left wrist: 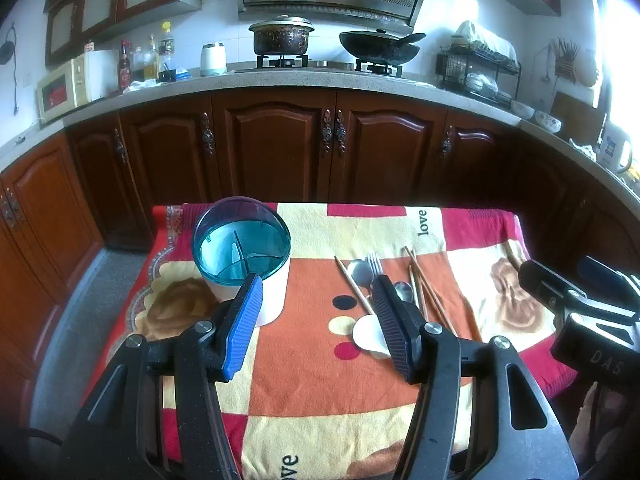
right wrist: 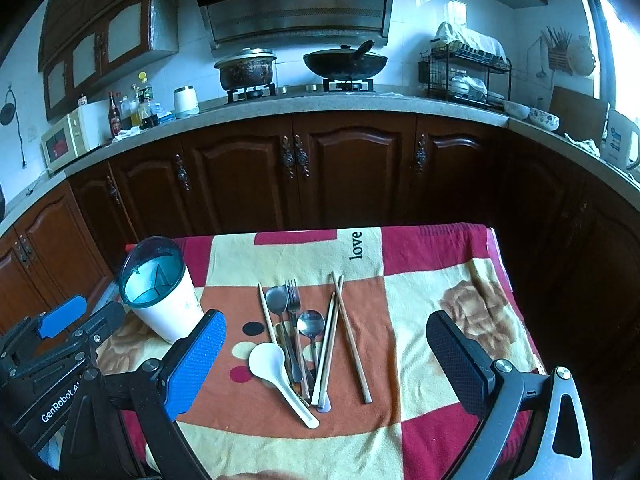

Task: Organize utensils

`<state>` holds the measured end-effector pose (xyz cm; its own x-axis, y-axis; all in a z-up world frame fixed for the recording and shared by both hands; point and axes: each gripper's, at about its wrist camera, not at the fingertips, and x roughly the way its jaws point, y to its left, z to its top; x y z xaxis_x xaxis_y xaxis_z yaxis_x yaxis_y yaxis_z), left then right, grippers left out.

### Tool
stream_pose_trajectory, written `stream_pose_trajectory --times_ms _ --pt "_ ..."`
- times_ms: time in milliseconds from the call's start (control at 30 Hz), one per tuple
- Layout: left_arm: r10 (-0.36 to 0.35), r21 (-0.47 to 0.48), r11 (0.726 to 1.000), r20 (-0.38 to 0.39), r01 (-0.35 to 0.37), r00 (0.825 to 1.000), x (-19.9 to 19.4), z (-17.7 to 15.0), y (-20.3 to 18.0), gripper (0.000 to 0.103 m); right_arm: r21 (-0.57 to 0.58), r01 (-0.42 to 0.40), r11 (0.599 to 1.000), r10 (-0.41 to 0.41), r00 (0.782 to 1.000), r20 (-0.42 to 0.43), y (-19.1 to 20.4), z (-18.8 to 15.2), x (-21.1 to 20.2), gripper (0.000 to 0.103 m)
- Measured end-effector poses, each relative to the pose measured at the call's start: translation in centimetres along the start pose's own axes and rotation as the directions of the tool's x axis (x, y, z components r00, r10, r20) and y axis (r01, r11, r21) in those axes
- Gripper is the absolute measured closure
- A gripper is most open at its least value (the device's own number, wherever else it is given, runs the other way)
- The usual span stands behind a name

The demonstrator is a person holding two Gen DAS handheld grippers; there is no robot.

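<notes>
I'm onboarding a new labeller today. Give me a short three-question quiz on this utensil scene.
1. True or false: the utensil holder already contains the fork.
2. Which utensil lies nearest the camera in the right wrist view? A) white spoon B) fork C) wok
3. Fill in: both the left tongs and the right tongs are ____.

Key: 1 false, the holder's compartments look empty and the fork lies on the cloth; 2 A; 3 open.

A home kitchen; gas stove (right wrist: 300,90), range hood (right wrist: 294,4), wooden cabinets (right wrist: 352,172).
</notes>
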<state>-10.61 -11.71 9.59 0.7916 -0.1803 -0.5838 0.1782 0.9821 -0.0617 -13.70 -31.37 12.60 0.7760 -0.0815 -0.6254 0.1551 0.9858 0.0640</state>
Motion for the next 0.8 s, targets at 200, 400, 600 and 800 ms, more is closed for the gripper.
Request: stream_pose_trajectory --times_ms 200,400,600,800 --pt "-0.001 0.002 1.0 -0.006 0.001 1.0 0.03 -0.08 0.03 0.046 -0.009 -0.005 1.0 0.005 1.0 -0.002 0.15 -0.16 0.07 0.003" --pt "-0.003 -0.004 1.0 -0.017 0.003 1.0 0.4 -0.23 0.38 0.046 -0.006 -0.008 1.0 0.008 1.0 -0.009 0.13 -0.18 0.34 0.003" --pt "-0.001 -0.01 1.0 -0.026 0.001 1.0 0.62 -0.39 0.56 0.046 -0.006 -0.006 1.0 0.006 1.0 -0.016 0.09 -0.39 0.6 0.003" --pt "0.006 -0.01 1.0 -0.033 -0.006 0.999 0.81 -0.6 0.59 0.046 -0.005 -0.011 1.0 0.01 1.0 -0.021 0.01 -0.56 0.69 0.003"
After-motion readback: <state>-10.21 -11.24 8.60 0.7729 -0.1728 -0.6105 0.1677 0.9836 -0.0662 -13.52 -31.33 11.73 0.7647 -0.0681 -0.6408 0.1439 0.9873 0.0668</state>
